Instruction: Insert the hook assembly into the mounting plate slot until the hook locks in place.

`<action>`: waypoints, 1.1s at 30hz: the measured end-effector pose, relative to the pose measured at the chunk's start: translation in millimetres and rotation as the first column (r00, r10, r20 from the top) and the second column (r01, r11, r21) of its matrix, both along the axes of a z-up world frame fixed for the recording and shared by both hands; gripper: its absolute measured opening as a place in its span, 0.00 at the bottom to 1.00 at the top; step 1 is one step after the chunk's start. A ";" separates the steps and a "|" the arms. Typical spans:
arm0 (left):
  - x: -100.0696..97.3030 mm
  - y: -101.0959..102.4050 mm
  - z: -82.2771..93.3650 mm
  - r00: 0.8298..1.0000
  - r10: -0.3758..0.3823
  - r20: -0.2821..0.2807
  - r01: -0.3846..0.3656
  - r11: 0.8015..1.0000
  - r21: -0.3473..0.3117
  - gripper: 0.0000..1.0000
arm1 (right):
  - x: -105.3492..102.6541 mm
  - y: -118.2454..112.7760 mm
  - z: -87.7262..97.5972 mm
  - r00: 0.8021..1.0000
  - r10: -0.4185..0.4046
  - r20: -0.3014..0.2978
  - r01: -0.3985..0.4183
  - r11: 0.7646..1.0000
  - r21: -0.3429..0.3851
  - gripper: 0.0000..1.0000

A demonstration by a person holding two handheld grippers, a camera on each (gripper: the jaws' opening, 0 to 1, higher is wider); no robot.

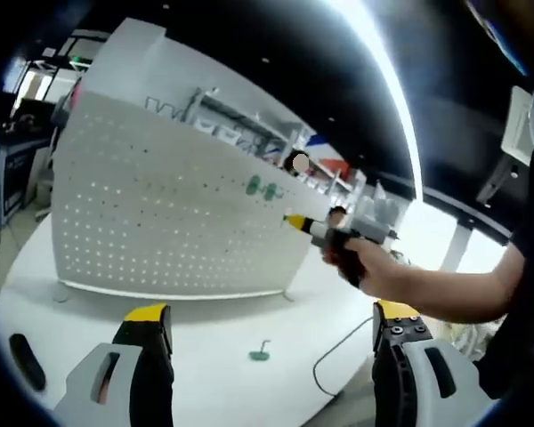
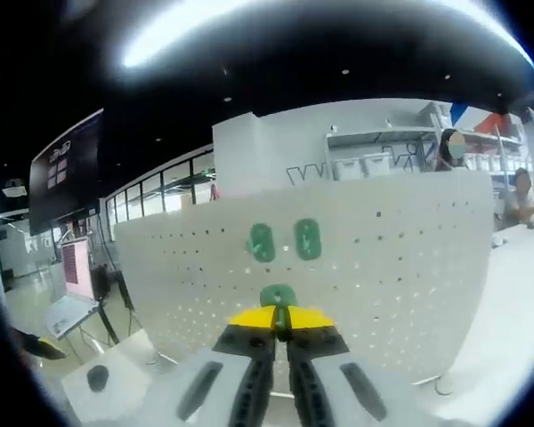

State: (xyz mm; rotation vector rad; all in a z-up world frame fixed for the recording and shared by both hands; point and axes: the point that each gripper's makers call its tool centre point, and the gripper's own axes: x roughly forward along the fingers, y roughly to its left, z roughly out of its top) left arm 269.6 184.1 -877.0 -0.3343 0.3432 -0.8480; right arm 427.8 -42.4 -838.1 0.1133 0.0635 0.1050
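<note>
A white pegboard [image 1: 160, 213] stands upright on the white table [image 1: 214, 329]. Two green hooks [image 1: 262, 187] are mounted on it side by side. In the right gripper view the same pegboard [image 2: 383, 258] is close ahead, and the two green hooks [image 2: 285, 241] hang just above my right gripper [image 2: 280, 318]. That gripper is shut on a third green hook [image 2: 277, 295], held near the board's face. In the left gripper view a hand holds the right gripper [image 1: 295, 221] by the board's right part. My left gripper [image 1: 271, 313] is open above the table. Another green hook [image 1: 260, 354] lies loose there.
A dark cable [image 1: 334, 351] curls across the table near its right edge. A dark oval object [image 1: 22, 360] lies at the table's left edge. A person's arm [image 1: 445, 289] reaches in from the right. Shelving and desks stand behind the board.
</note>
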 end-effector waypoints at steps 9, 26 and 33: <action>1.5 4.3 -4.3 1.000 0.010 -0.010 -0.010 1.000 0.011 0.94 | 20.3 -19.5 7.9 0.999 -0.044 0.020 0.044 0.999 -0.011 0.01; 8.7 15.0 -8.2 0.999 0.043 -0.027 -0.042 0.999 0.027 0.91 | 52.2 -48.1 29.0 0.991 -0.107 0.085 0.105 0.994 0.030 0.01; 10.8 16.5 -10.7 0.998 0.048 -0.029 -0.047 0.998 0.042 0.90 | 61.1 -54.9 33.7 0.989 -0.109 0.100 0.107 0.994 0.025 0.01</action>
